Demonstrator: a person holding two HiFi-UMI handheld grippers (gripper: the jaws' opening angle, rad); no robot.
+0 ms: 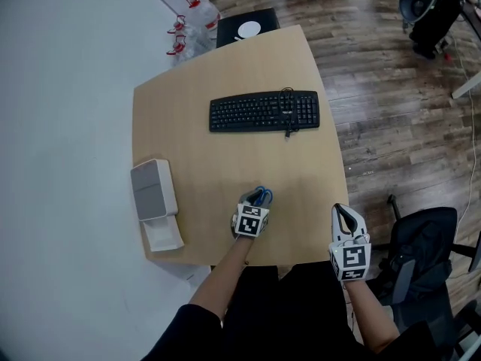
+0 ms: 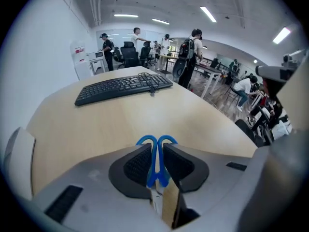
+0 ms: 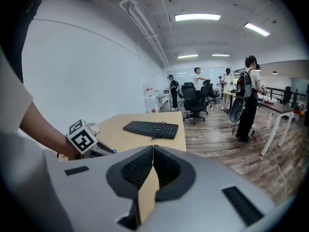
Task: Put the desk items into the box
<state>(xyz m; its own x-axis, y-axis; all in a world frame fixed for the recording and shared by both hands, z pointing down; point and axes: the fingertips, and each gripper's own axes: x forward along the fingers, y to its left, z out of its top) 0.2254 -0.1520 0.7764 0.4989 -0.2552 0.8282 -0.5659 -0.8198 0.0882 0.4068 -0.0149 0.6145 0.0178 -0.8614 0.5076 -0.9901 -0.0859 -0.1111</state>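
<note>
Scissors (image 2: 146, 140) sit clamped in the left gripper (image 2: 155, 151) jaws, blue handle loops showing, blades mostly hidden; right gripper (image 3: 152, 153) jaws closed, empty.

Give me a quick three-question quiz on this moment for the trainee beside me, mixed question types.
1. True or false: the keyboard lies inside the white box.
2. The left gripper is shut on: A) a pen, B) blue-handled scissors, C) nothing.
3. Fill in: the right gripper has its jaws ____, with nothing between them.

Key: 1 false, it lies on the desk, apart from the box; 2 B; 3 shut.
</note>
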